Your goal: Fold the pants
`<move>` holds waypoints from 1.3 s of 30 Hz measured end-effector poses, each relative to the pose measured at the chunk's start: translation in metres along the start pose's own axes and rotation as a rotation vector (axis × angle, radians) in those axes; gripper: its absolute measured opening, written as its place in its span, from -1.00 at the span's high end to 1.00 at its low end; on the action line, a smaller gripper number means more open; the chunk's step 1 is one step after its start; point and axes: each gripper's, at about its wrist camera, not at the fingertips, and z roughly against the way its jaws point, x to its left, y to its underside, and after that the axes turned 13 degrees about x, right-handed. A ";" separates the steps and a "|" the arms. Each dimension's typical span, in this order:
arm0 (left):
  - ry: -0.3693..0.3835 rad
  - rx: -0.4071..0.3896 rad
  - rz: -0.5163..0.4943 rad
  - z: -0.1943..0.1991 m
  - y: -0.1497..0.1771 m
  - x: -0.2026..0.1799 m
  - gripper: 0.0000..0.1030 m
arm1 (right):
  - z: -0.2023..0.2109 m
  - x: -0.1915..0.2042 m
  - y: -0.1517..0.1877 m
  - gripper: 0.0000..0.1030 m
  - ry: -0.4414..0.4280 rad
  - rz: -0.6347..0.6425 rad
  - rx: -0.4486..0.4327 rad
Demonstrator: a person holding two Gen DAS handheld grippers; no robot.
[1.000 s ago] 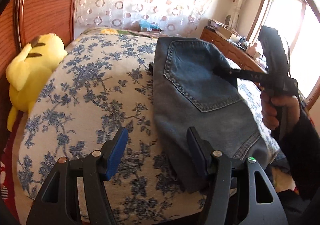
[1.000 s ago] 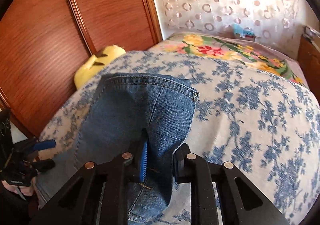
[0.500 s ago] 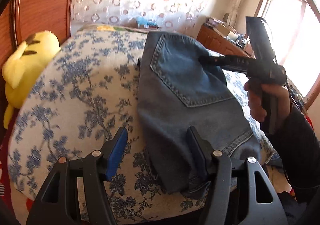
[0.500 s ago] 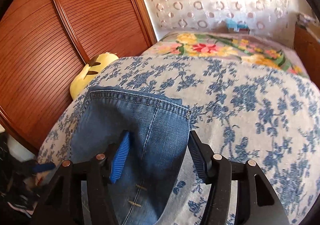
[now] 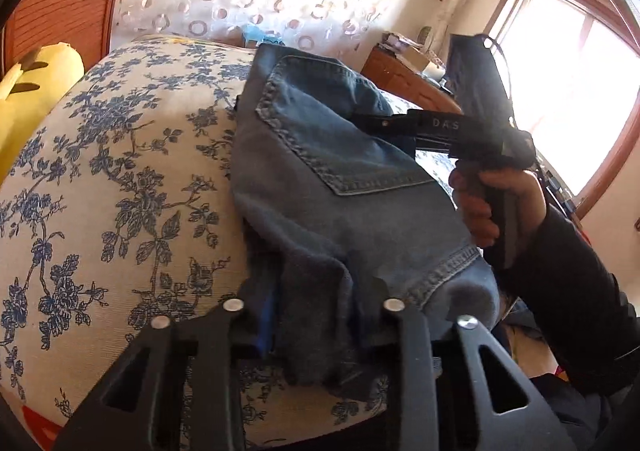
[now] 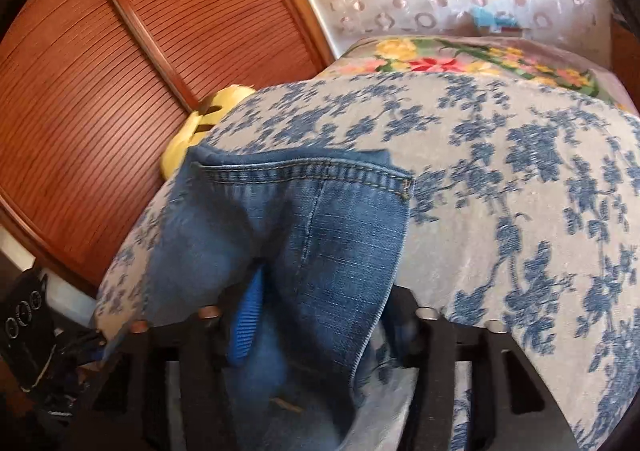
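1. Bedroom with slatted wooden wardrobe doors (image 6: 120, 71) at far left and a yellow plush toy (image 5: 36, 79) wedged beside them, well apart from the work.
2. Blue-flowered bedspread (image 5: 120, 191) stretched flat over the bed, serving as the folding surface.
3. Jeans (image 5: 320, 191) right of the bedspread's middle, already doubled lengthwise, back pocket (image 5: 332, 131) facing up, waistband (image 6: 304, 171) at the far end, near end reaching the near edge of the bed.
4. Left gripper (image 5: 324, 315) at the near end of the jeans: jaws just closed in, now clamped on a bunched wad of denim. Probably held there to lift that end for the next fold.
5. Right gripper (image 6: 324, 323) further right, along the jeans' right edge near the pocket: jaws also just closing, a broad fold of denim between them, blue pad against the cloth. Looks like a grip, though blurred.
6. Hand (image 5: 492, 203) in a dark sleeve on that gripper's handle, with a bright window (image 5: 560, 91) behind at far right.
7. Two holds spread across the cloth, likely so the layers travel together without sagging or slipping apart.
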 end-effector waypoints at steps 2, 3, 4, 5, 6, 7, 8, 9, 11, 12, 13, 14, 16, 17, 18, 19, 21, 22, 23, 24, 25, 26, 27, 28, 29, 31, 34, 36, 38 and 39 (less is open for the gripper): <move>-0.001 -0.004 -0.016 0.002 -0.001 -0.005 0.66 | 0.002 0.003 -0.002 0.40 -0.009 0.016 -0.001; -0.003 -0.005 -0.018 0.003 -0.002 -0.006 0.68 | 0.005 0.005 -0.002 0.46 -0.008 0.023 -0.008; -0.006 -0.011 -0.023 0.005 -0.003 -0.008 0.70 | 0.009 0.007 -0.003 0.49 -0.006 0.027 -0.016; -0.001 -0.017 -0.021 0.008 -0.003 -0.008 0.72 | 0.013 0.010 -0.005 0.50 -0.004 0.034 -0.029; 0.006 -0.026 -0.017 0.011 -0.004 -0.007 0.73 | 0.018 0.013 -0.006 0.51 -0.002 0.039 -0.047; 0.008 -0.033 -0.018 0.013 -0.005 -0.006 0.75 | 0.023 0.018 -0.008 0.51 -0.005 0.045 -0.064; 0.008 -0.047 -0.019 0.017 -0.005 -0.006 0.75 | 0.027 0.023 -0.009 0.51 -0.004 0.051 -0.079; 0.010 -0.057 -0.018 0.021 -0.005 -0.006 0.76 | 0.031 0.028 -0.012 0.51 -0.001 0.061 -0.092; 0.007 -0.076 -0.022 0.029 -0.007 -0.005 0.77 | 0.040 0.039 -0.017 0.52 0.000 0.085 -0.116; -0.001 -0.091 -0.024 0.034 -0.008 -0.004 0.77 | 0.044 0.044 -0.020 0.52 -0.004 0.097 -0.125; -0.005 -0.102 -0.025 0.038 -0.009 -0.003 0.77 | 0.049 0.049 -0.022 0.52 -0.003 0.108 -0.138; -0.009 -0.113 -0.024 0.042 -0.010 -0.002 0.77 | 0.052 0.055 -0.026 0.52 -0.003 0.120 -0.149; -0.023 -0.135 -0.024 0.049 -0.015 0.002 0.78 | 0.056 0.064 -0.033 0.52 0.000 0.144 -0.159; -0.027 -0.147 -0.020 0.052 -0.017 0.005 0.78 | 0.058 0.070 -0.038 0.52 0.005 0.157 -0.163; -0.030 -0.158 -0.017 0.057 -0.020 0.009 0.78 | 0.059 0.075 -0.040 0.52 0.007 0.166 -0.168; -0.036 -0.169 -0.018 0.060 -0.025 0.013 0.78 | 0.059 0.081 -0.047 0.52 0.003 0.177 -0.171; -0.051 -0.191 -0.013 0.068 -0.032 0.020 0.78 | 0.057 0.090 -0.060 0.52 0.004 0.200 -0.175; -0.058 -0.201 -0.012 0.072 -0.036 0.025 0.78 | 0.055 0.094 -0.067 0.52 0.003 0.213 -0.177; -0.065 -0.210 -0.008 0.076 -0.040 0.030 0.78 | 0.053 0.098 -0.074 0.52 0.001 0.223 -0.178; -0.070 -0.217 -0.002 0.079 -0.044 0.035 0.78 | 0.051 0.103 -0.081 0.52 0.000 0.233 -0.179; -0.074 -0.226 0.005 0.083 -0.049 0.042 0.78 | 0.047 0.107 -0.089 0.52 -0.003 0.245 -0.179; -0.078 -0.236 0.014 0.087 -0.053 0.048 0.78 | 0.044 0.113 -0.096 0.52 -0.009 0.254 -0.179; -0.082 -0.243 0.019 0.090 -0.056 0.053 0.78 | 0.041 0.117 -0.103 0.52 -0.014 0.262 -0.179; -0.090 -0.251 0.025 0.094 -0.059 0.059 0.78 | 0.034 0.123 -0.113 0.53 -0.020 0.271 -0.176; -0.096 -0.258 0.033 0.097 -0.063 0.066 0.78 | 0.029 0.129 -0.122 0.53 -0.025 0.280 -0.173; -0.110 -0.268 0.051 0.103 -0.071 0.082 0.78 | 0.014 0.131 -0.140 0.53 -0.034 0.293 -0.168; -0.131 -0.275 0.072 0.111 -0.082 0.100 0.78 | -0.003 0.134 -0.164 0.53 -0.062 0.294 -0.161; -0.139 -0.282 0.084 0.116 -0.090 0.112 0.78 | -0.014 0.137 -0.179 0.53 -0.075 0.300 -0.152; -0.150 -0.288 0.094 0.121 -0.096 0.121 0.78 | -0.023 0.140 -0.191 0.53 -0.089 0.316 -0.148; -0.161 -0.290 0.100 0.123 -0.101 0.128 0.78 | -0.027 0.141 -0.199 0.53 -0.100 0.320 -0.148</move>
